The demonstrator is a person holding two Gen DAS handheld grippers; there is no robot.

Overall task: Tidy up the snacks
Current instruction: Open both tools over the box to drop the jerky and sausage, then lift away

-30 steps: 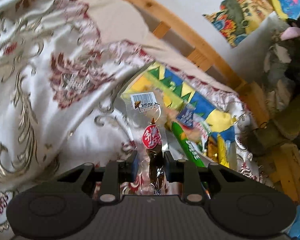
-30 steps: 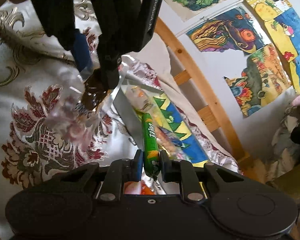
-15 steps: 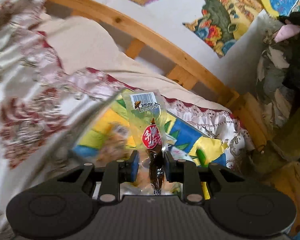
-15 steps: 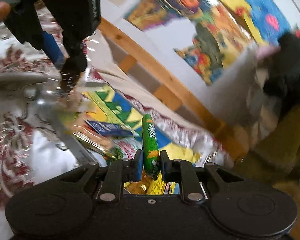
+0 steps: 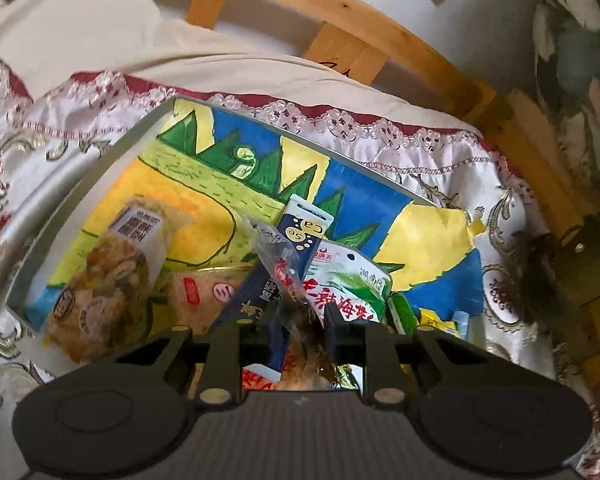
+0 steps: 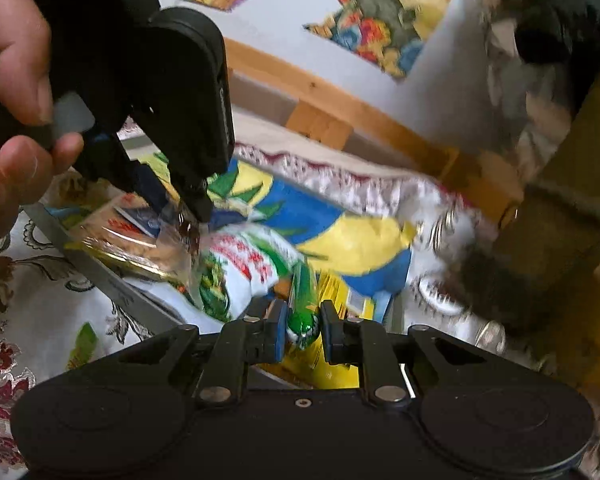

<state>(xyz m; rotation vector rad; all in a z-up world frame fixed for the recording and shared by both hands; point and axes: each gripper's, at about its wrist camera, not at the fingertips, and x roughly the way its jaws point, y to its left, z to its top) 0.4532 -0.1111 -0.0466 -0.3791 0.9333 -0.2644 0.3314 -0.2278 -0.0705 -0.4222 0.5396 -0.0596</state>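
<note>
Snacks are collecting in a shallow grey tray (image 5: 80,204) lined with a painted paper sheet, set on the embroidered bedspread (image 5: 28,152) of a wooden-framed bed. One second ago both claws were above the bedspread, beside the tray; they now hang directly over its contents. This indicates the transfer is complete and the deposit step is at hand.

Left claw (image 5: 298,320): clenched on a clear packet holding a dark brown snack (image 5: 296,300). The packet, previously upright in the grip, now leans over toward the left and appears to touch the pile below. In the right wrist view the same claw (image 6: 184,204) is seen from above, low over the tray.

Right claw (image 6: 302,330): clenched on a green wrapped stick (image 6: 304,300), its free end pointing down into the tray.

Already in the tray: a pale cake-like packet (image 5: 112,276), a dark blue sachet (image 5: 300,236), a white-and-green seaweed pouch (image 5: 348,284) and yellow wrappers (image 6: 336,296) near the right edge.

Judgement: both items are positioned for release. Contact between the green stick and the heap cannot be confirmed; the picture is blurred there.
</note>
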